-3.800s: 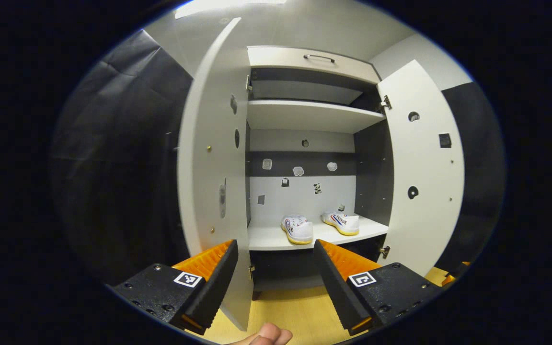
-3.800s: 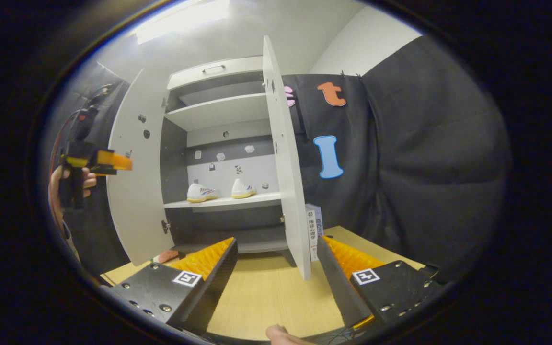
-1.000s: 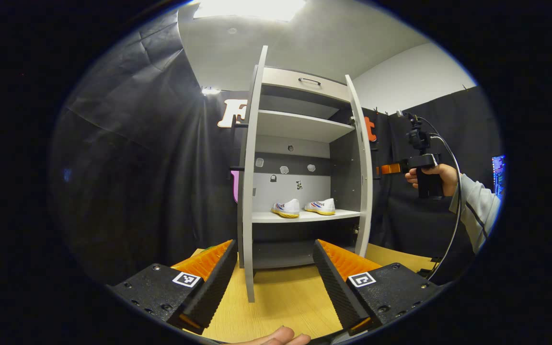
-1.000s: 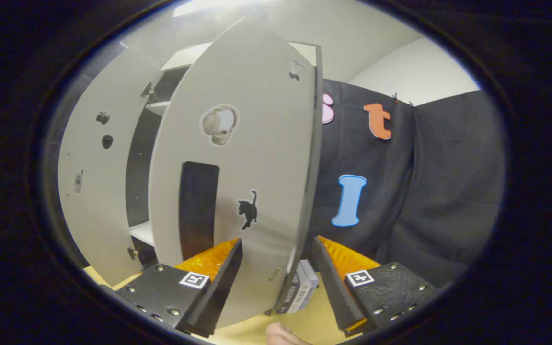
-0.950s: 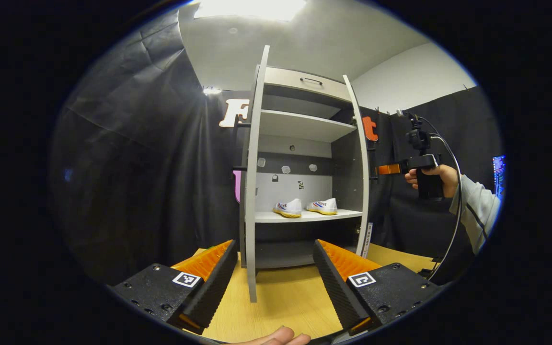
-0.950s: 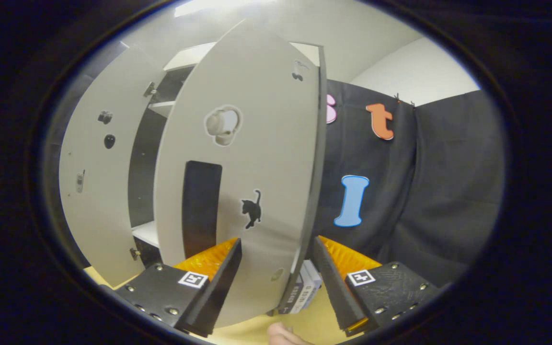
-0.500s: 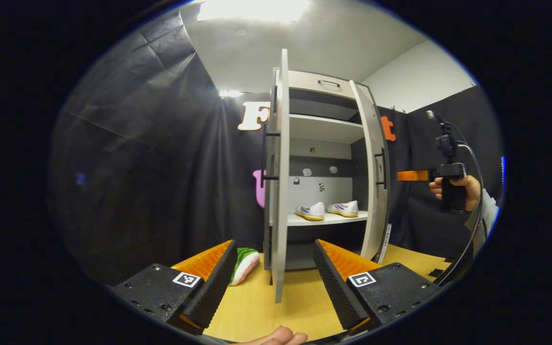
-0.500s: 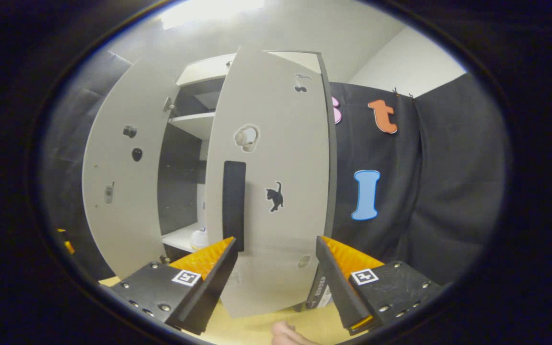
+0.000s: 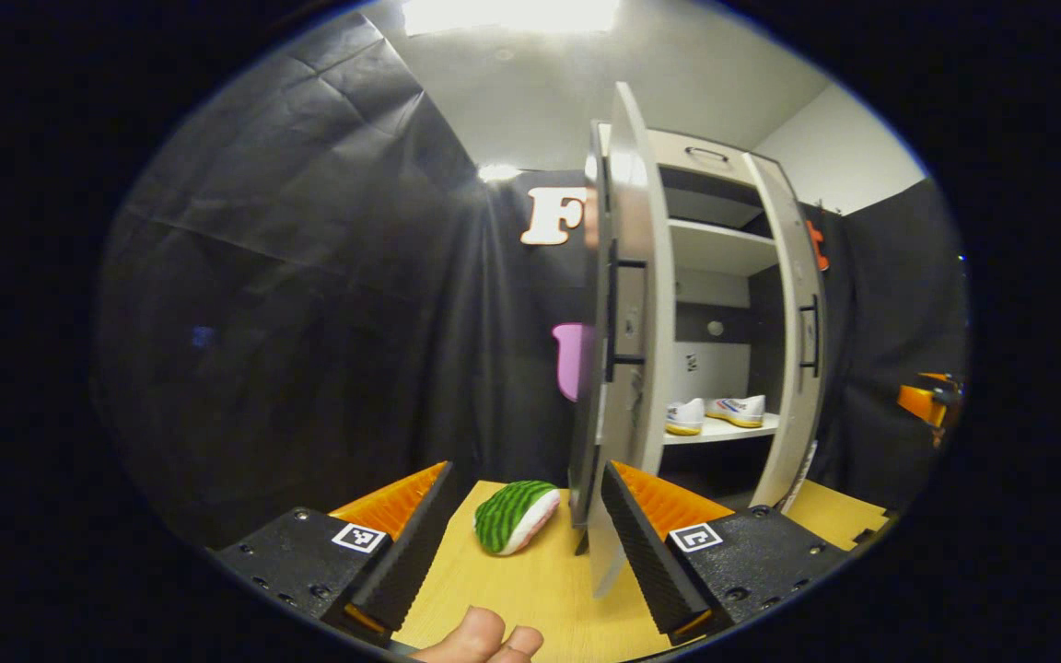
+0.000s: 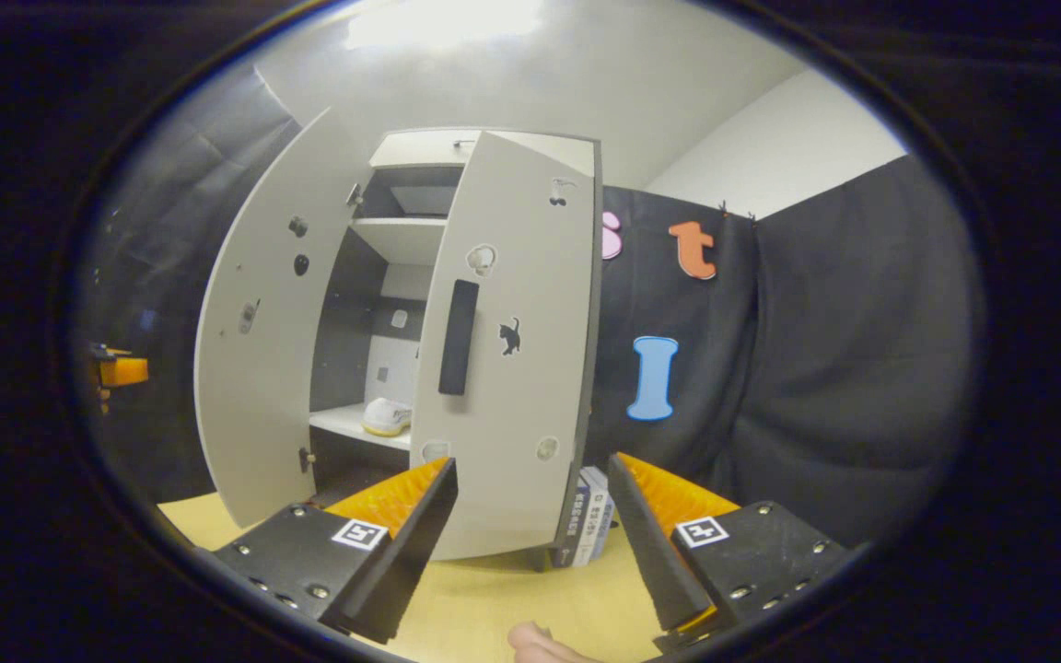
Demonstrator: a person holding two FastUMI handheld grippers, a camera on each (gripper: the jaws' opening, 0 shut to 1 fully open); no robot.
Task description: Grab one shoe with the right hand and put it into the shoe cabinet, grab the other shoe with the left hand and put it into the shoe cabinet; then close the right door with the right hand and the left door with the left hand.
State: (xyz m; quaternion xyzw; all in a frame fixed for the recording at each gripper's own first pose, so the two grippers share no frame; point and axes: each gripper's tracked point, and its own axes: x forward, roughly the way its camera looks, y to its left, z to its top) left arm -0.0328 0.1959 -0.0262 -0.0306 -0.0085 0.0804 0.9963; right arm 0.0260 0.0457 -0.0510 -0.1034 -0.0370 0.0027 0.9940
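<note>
Two white shoes (image 9: pixel 685 416) (image 9: pixel 739 410) lie side by side on the lower shelf of the white shoe cabinet (image 9: pixel 713 247). My left gripper (image 9: pixel 526 471) is open and empty at the outer side of the left door (image 9: pixel 627 304), whose thin edge stands just ahead of its right finger; contact cannot be told. The right door (image 10: pixel 517 368), with its dark handle (image 10: pixel 458 337), hangs half shut ahead of my open, empty right gripper (image 10: pixel 532 463). Through the gap, one shoe (image 10: pixel 387 416) is visible beside the wide-open left door (image 10: pixel 259 368).
A green striped watermelon-slice toy (image 9: pixel 514 516) lies on the wooden table (image 9: pixel 530 589) left of the cabinet. Some books (image 10: pixel 586 525) stand behind the right door's lower corner. The other gripper is visible far off at each view's edge (image 9: pixel 922 401) (image 10: pixel 121 371).
The right door has swung from fully open to half shut, and my right gripper has drawn back from it. My left gripper has moved left, round to the left door's outer side.
</note>
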